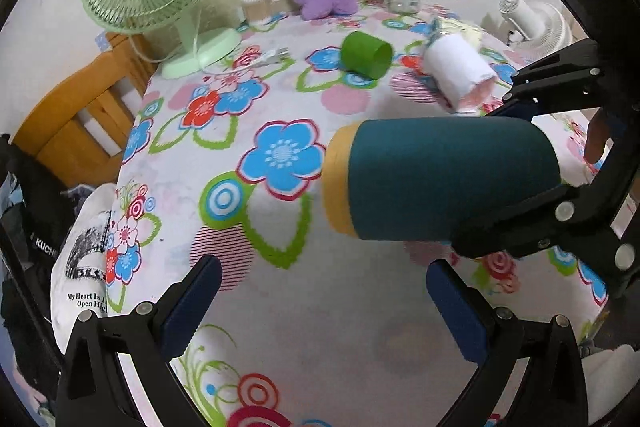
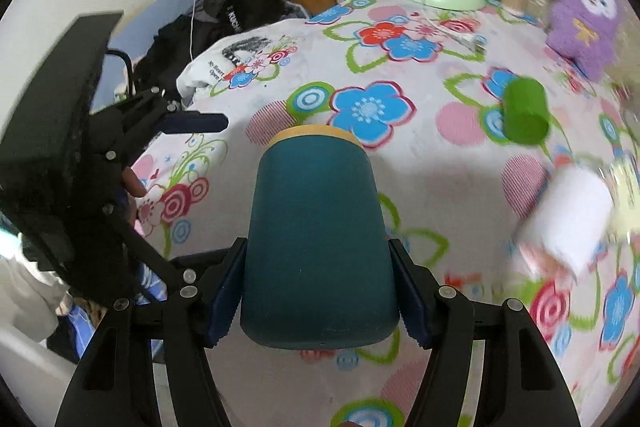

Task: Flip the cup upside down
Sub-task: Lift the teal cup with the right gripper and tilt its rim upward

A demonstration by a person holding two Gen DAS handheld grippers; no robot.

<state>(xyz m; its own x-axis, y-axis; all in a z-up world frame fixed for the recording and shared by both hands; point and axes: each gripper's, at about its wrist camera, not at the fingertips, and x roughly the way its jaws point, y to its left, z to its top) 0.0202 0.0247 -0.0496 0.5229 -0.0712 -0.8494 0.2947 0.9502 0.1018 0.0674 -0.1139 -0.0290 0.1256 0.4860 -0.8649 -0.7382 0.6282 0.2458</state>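
Above the floral tablecloth, right gripper pinches teal cup; left gripper spread.

light: bright, even, soft shadows | fisheye — edges bent, dark corners | right-wrist view's right side motion-blurred

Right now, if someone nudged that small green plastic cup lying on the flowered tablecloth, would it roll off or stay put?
The small green plastic cup lies on its side with its open mouth facing right, so a sideways nudge would probably set it rolling. Its body looks slightly tapered, so it would likely curve rather than run straight. The flowered tablecloth may slow it. It looks light and rigid.
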